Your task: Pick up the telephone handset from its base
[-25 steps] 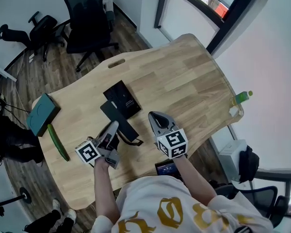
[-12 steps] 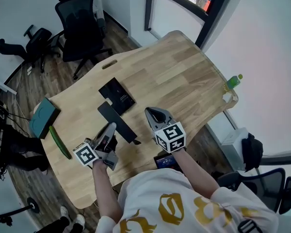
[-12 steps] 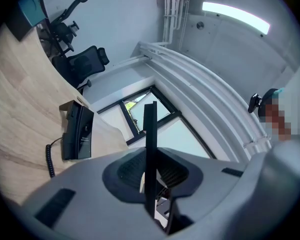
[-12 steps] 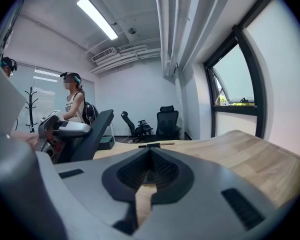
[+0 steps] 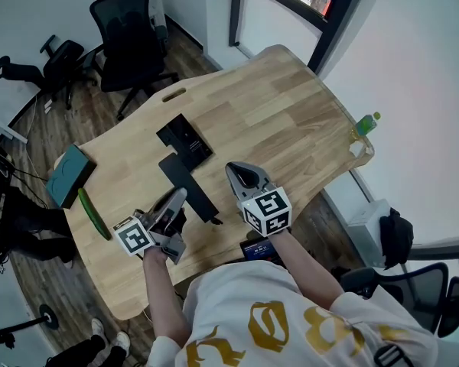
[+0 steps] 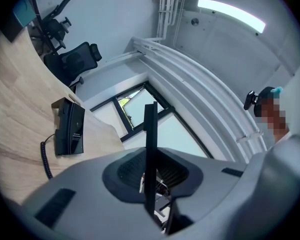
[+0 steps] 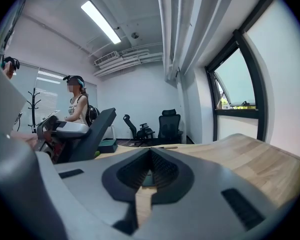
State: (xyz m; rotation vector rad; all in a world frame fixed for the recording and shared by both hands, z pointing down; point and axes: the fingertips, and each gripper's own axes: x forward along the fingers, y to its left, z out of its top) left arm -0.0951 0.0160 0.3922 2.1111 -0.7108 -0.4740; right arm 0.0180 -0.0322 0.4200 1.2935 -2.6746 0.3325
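Observation:
The black telephone base point(image 5: 182, 140) lies on the wooden table point(image 5: 291, 121), also seen at the left of the left gripper view as the base point(image 6: 70, 126) with its coiled cord point(image 6: 45, 159). The long black handset point(image 5: 187, 183) is off the base, above the table. My left gripper point(image 5: 177, 202) is shut on it; the handset point(image 6: 150, 129) shows edge-on between the pads. My right gripper point(image 5: 241, 176) hovers just right of the handset, jaws together and holding nothing. In the right gripper view the handset point(image 7: 87, 134) slants at the left.
A teal box point(image 5: 69, 176) and a green cucumber point(image 5: 93, 214) lie at the table's left end. A green bottle point(image 5: 365, 125) stands at the right edge. Black office chairs point(image 5: 134, 37) stand beyond the table. A person point(image 7: 75, 106) sits in the background.
Both grippers have risen a little, the left one carrying the handset further from the base. Neither gripper's jaws have changed.

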